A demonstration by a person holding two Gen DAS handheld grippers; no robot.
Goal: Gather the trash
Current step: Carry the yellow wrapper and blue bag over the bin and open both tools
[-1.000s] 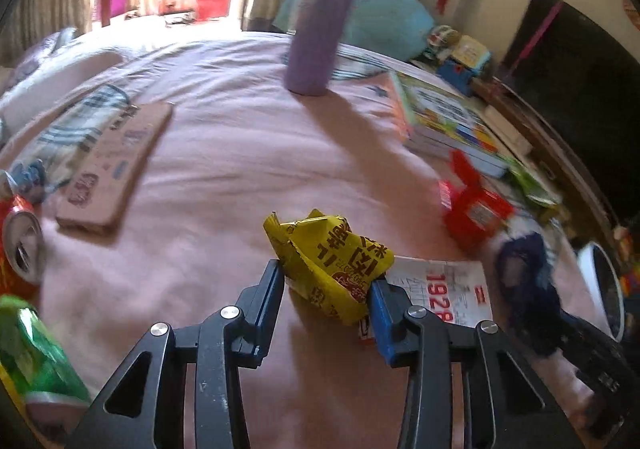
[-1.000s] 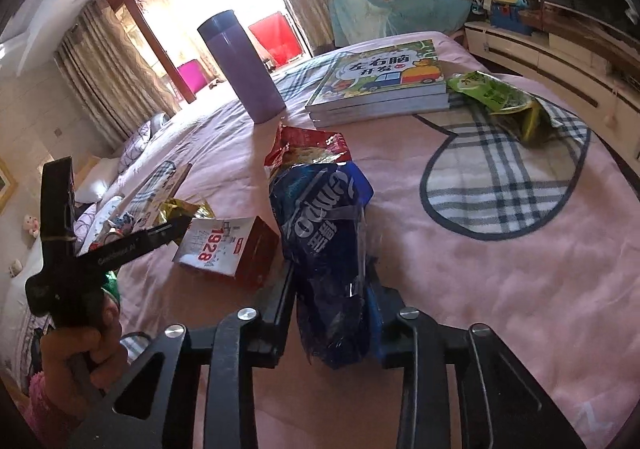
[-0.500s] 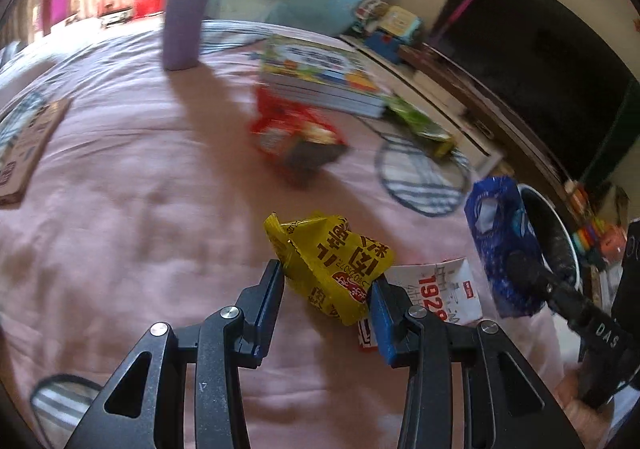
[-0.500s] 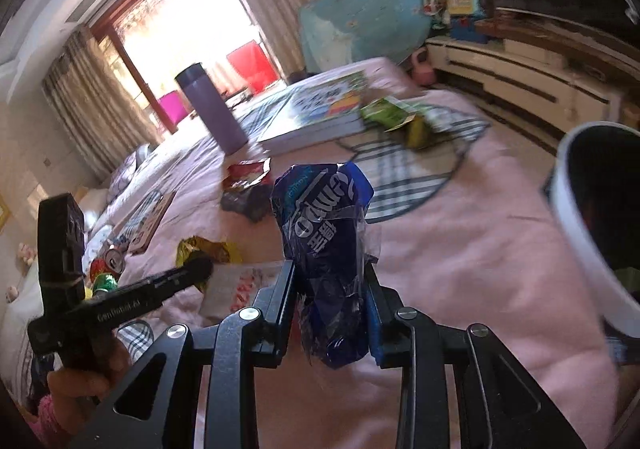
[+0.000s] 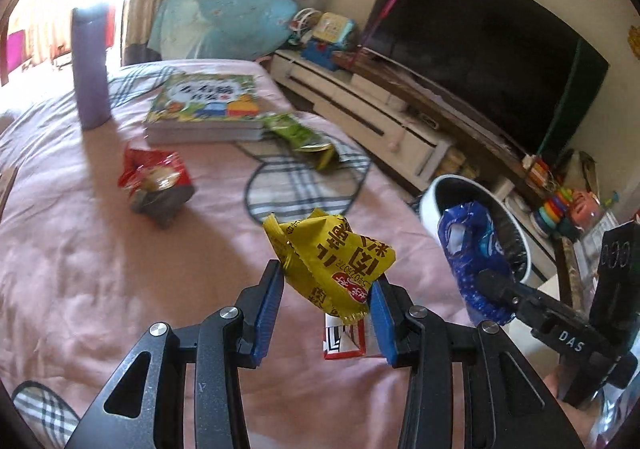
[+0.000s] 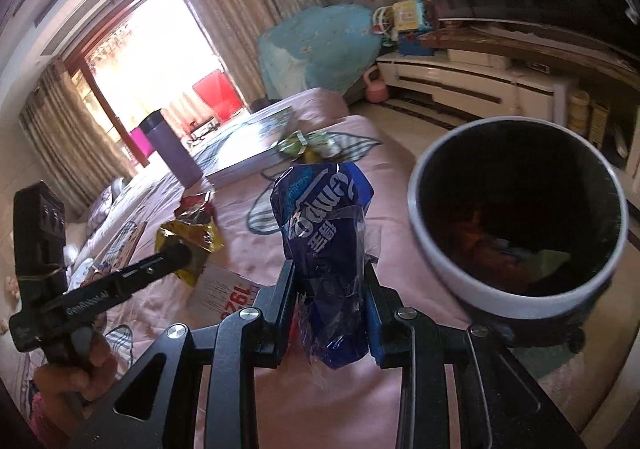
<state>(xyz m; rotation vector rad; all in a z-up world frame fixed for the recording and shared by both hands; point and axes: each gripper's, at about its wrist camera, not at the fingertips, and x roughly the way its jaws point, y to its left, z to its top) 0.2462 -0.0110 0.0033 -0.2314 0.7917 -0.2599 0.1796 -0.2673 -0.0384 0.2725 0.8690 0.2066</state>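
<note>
- Yellow wrapper (image 5: 334,269): crumpled, clamped between the blue pads of the left gripper (image 5: 327,303), lifted clear of the pink bedspread (image 5: 100,257). Pinched by its lower half, so the loose top stands up and nothing drags.
- Blue wrapper (image 6: 328,249): clamped upright in the right gripper (image 6: 330,315), jaws drawn close on its narrow waist. Seen from the left wrist it hangs right at the rim of the bin (image 6: 440,269), the likely drop point.
- Bin: white-walled, dark inside, standing beside the bed's edge with some rubbish already at the bottom. Its mouth faces up, so both pieces can probably just be let go over it.
- The yellow one looks farther from the bin than the blue, so the blue would likely go first.
- Trash not yet picked up: a red packet (image 5: 156,179), a green packet (image 5: 300,135) by the book (image 5: 204,109), and a red-and-white carton (image 6: 224,295) under the grippers.
- Purple flask (image 5: 91,65) stands upright far off; it and the book do not look like trash.
</note>
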